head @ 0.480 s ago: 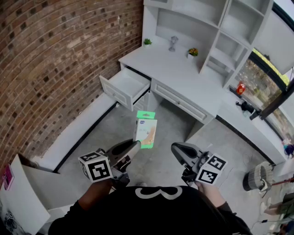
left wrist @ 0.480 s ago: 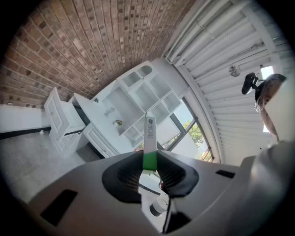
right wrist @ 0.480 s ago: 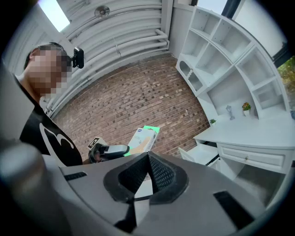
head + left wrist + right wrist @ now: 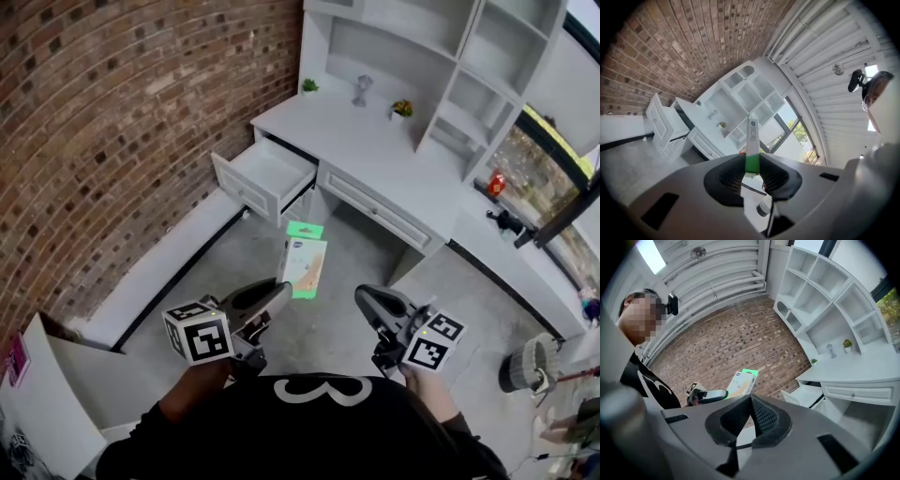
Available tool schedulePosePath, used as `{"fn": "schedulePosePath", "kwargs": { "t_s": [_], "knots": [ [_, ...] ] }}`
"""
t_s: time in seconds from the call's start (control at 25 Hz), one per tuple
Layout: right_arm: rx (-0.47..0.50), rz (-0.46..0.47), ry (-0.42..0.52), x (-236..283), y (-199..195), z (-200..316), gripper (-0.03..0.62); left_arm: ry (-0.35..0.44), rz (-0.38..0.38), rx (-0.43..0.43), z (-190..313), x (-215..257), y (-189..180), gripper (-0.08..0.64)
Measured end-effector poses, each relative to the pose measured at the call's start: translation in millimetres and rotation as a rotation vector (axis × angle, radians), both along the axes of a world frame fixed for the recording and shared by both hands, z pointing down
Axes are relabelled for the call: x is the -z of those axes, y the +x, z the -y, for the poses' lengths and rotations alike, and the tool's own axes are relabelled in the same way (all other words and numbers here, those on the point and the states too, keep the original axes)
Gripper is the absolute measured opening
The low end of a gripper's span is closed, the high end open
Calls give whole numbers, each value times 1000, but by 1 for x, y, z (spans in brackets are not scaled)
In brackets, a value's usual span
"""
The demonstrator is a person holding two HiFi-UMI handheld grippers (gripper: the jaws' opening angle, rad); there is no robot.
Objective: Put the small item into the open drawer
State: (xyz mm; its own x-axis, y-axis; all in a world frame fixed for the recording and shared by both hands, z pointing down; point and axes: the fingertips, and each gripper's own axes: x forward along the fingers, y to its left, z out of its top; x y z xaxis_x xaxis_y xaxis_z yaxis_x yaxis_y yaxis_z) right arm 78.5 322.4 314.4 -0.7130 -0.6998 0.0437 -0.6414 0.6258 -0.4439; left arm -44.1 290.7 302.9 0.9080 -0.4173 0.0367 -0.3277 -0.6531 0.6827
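A flat white and green box (image 4: 302,259) is pinched by its lower green end in my left gripper (image 4: 277,298), which is shut on it above the grey floor. In the left gripper view the box (image 4: 752,145) stands edge-on between the black pads. The white open drawer (image 4: 267,180) juts out of the desk's left end, ahead and left of the box. My right gripper (image 4: 364,302) hangs to the right of the box with its jaws together and nothing in them. From the right gripper view I see the box (image 4: 740,382) and the left gripper (image 4: 707,395) in front of the brick wall.
A brick wall (image 4: 112,122) runs along the left. The white desk (image 4: 375,150) carries two small potted plants (image 4: 400,108) and a small ornament, with shelves (image 4: 487,66) above. A closed drawer (image 4: 380,211) sits right of the open one. A white low unit (image 4: 56,394) stands near left.
The view has shifted slightly toward the desk; the left gripper and the box sit a little lower and right in frame. Both grippers keep the same state.
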Motion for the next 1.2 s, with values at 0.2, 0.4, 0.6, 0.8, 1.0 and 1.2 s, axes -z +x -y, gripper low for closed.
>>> {"fn": "schedulePosePath", "kwargs": {
  "t_s": [0.2,0.4,0.6,0.8,1.0,1.2],
  "knots": [
    [30,-16,-4,-4,-21,5,12,-1,6,-5,1,1,-11,91],
    [54,-5,-11,-6,-39,17,12,-4,14,21,11,-1,-30,91],
    [94,5,-25,-11,-43,31,12,-12,11,54,21,-6,-37,91],
    [126,-3,-38,-15,-52,63,11,-29,9,95,51,-12,-46,91],
    [156,9,-70,-24,-59,115,12,-71,26,123,94,-24,-54,91],
    [200,19,-98,-33,-71,184,12,-108,46,169,157,-34,-66,91]
  ]
}}
